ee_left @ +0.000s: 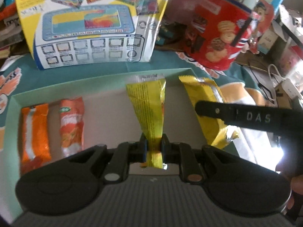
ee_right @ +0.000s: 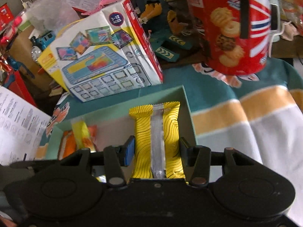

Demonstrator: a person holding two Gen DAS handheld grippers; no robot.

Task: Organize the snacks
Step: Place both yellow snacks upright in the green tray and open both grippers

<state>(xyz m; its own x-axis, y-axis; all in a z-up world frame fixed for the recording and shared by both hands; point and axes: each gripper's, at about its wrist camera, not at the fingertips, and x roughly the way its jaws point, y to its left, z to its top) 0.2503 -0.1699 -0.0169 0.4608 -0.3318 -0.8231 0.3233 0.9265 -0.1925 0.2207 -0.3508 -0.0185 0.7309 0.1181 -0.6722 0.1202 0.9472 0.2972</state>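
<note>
A pale green box lies open on a teal cloth. Two orange snack packets lie side by side in its left part. My left gripper is shut on the near end of a yellow packet that hangs over the box's middle. My right gripper is shut on a second yellow packet with wavy lines and a silver seam, held over the box's right end. In the left wrist view this packet shows with a black right finger across it.
A toy box stands just behind the green box. A red biscuit tin stands behind to the right. Toys and cartons crowd the back. A printed sheet lies at the left. A striped cloth spreads to the right.
</note>
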